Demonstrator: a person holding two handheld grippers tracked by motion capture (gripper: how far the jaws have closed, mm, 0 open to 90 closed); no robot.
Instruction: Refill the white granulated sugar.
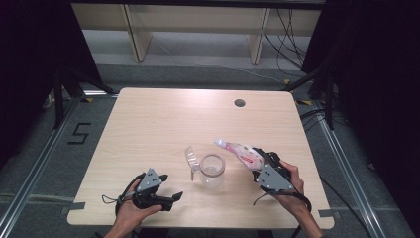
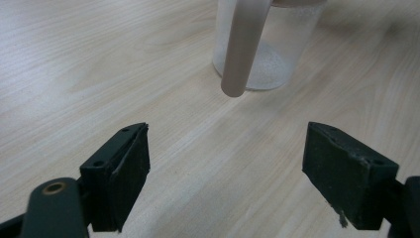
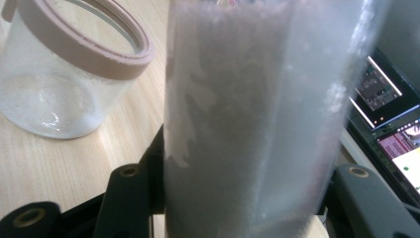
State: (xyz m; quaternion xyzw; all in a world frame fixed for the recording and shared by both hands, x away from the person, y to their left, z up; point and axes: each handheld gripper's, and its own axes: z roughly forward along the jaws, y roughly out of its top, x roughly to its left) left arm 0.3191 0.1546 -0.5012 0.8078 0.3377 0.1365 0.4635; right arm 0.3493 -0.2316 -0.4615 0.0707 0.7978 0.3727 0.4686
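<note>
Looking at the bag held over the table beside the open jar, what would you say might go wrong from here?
1. The right gripper holds the clear plastic bag of white powder with red print tilted toward the clear glass jar with a pinkish rim, but its tip is beside the mouth, so powder may spill on the light wooden table.
2. The left gripper is open and apart from the jar, so a nudge could shift or tip it.

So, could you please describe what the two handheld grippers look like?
Both are black. The left gripper and right gripper each carry a grey three-cornered plate on top and trail a black cable. The left one's jaws end in flat, rectangular black pads. The forearms are bare, without sleeves.
</note>
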